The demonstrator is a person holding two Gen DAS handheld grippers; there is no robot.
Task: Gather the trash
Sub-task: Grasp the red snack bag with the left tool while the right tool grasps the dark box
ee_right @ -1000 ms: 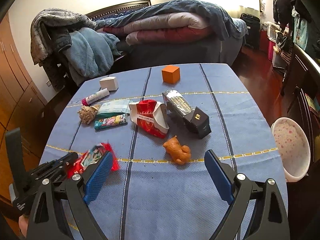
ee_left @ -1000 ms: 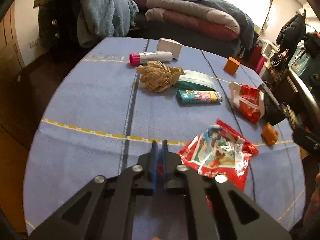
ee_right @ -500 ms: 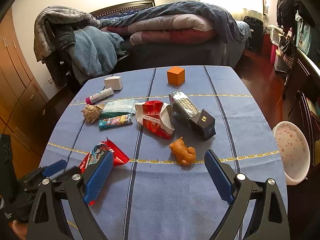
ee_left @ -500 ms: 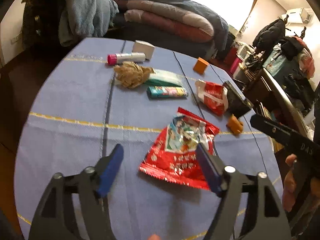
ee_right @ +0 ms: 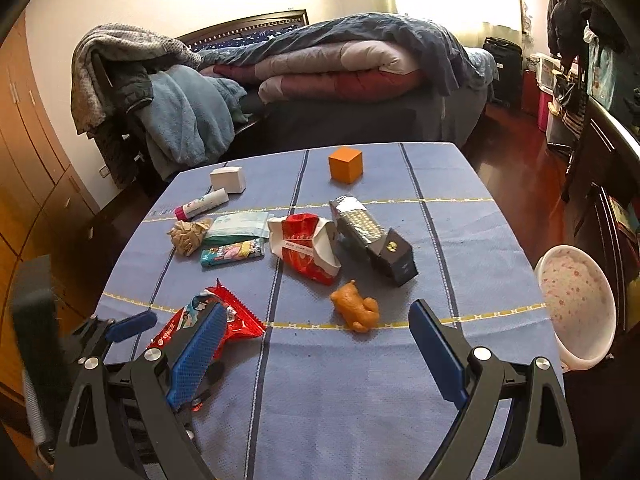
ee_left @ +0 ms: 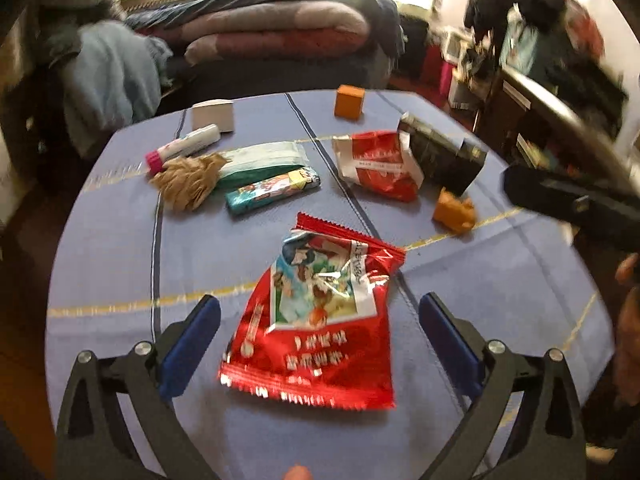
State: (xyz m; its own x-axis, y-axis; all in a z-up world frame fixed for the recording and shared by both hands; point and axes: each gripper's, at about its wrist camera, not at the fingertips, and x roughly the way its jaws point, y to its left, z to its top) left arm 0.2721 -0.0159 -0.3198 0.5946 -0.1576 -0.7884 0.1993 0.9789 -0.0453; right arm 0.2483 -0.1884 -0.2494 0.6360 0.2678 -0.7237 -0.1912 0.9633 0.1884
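A red snack wrapper (ee_left: 320, 320) lies flat on the blue tablecloth, between the blue fingers of my left gripper (ee_left: 320, 340), which is open around it. It also shows in the right wrist view (ee_right: 236, 320). My right gripper (ee_right: 316, 356) is open and empty above the near table edge. Farther back lie a torn red and white packet (ee_left: 376, 164) (ee_right: 304, 248), a crumpled brown paper ball (ee_left: 188, 184) (ee_right: 188, 236), a teal tissue pack (ee_left: 264, 160), a small colourful wrapper (ee_left: 272, 190) (ee_right: 232, 254) and a black box (ee_left: 444, 156) (ee_right: 384, 244).
An orange toy animal (ee_right: 356, 308), an orange cube (ee_right: 346, 165), a white box (ee_right: 228, 180) and a pink-capped tube (ee_right: 202, 206) also sit on the table (ee_right: 460, 240). A pink-flecked white basin (ee_right: 576, 304) stands off its right edge. A bed with piled blankets lies behind.
My left gripper opened from shut, swung right and moved over the red snack wrapper, which now lies between its fingers. My right gripper stayed open and pulled back slightly.
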